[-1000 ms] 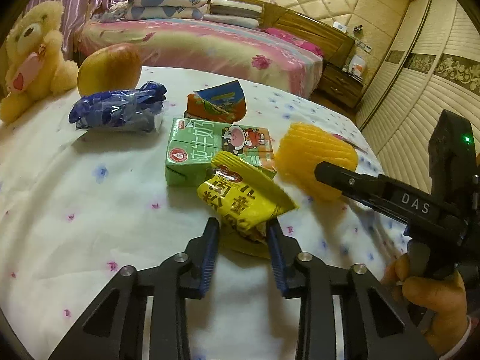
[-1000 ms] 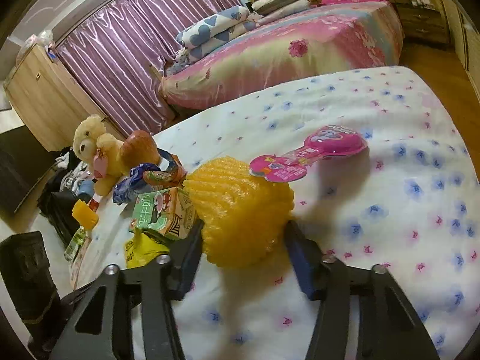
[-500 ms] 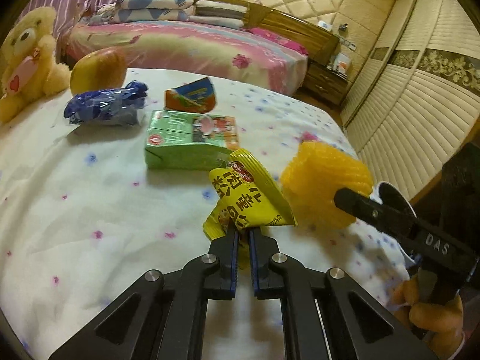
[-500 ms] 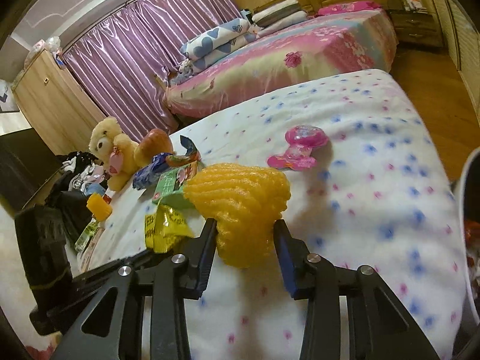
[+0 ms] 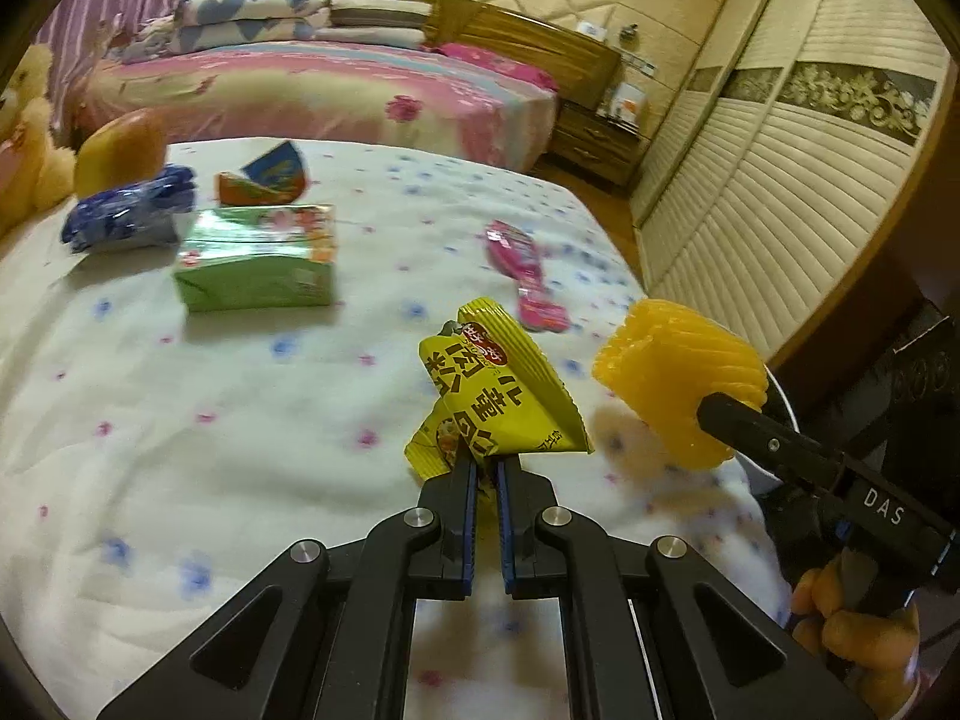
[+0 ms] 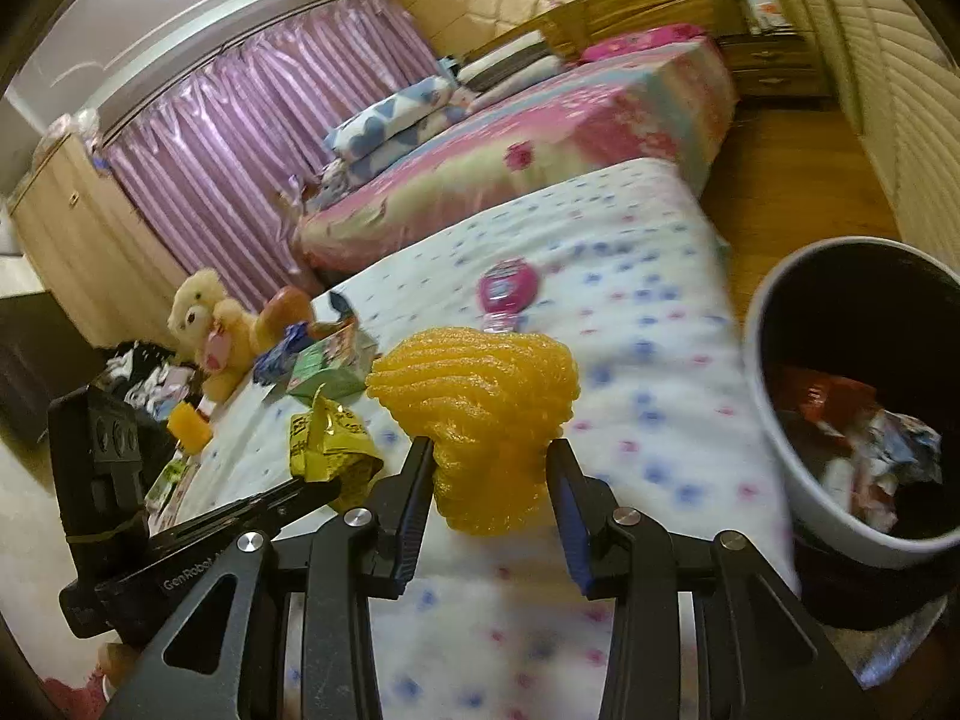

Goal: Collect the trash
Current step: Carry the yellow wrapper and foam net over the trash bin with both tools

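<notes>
Trash in both my grippers above the spotted bedspread, yellow snack wrapper pinched in my left gripper, yellow foam fruit net clamped in my right gripper, white bin near right, green carton far left.

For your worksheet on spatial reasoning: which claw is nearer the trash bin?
Right. The right claw, holding yellow foam netting, is beside the trash bin; the left claw is farther away.

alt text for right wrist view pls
Right gripper clamps a yellow foam net above a dotted bedsheet, with a part-filled trash bin at right. At left, the left gripper holds a yellow wrapper.
</notes>
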Demonstrator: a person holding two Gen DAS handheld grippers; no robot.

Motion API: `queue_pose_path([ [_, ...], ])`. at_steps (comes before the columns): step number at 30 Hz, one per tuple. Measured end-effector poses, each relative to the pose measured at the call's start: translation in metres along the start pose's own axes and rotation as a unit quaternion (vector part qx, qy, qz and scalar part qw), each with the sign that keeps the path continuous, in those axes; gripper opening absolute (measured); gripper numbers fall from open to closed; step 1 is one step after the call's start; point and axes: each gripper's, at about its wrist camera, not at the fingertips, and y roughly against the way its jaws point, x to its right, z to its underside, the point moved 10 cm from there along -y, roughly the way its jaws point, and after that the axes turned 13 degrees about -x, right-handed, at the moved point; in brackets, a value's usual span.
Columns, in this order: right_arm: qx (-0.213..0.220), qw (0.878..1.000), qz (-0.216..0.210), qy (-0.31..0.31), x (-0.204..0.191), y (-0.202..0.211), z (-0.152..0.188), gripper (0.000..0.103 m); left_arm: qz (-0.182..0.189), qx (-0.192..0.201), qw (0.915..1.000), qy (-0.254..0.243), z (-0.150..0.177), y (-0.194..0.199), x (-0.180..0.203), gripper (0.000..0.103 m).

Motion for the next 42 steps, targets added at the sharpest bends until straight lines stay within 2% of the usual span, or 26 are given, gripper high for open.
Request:
queue_pose_path([
  [20,0.051,0.994,0.047,-0.085,0.089,0.065,0.017,0.039,0.033,-0.023,0.9965,-0.073,-0.005,-0.035,0.081,0.004],
  [42,0.068,0.986,0.08,-0.132,0.148,0.088,0.018,0.039,0.046,-0.042,0.9908,-0.12,-0.022,-0.075,0.143,0.004],
])
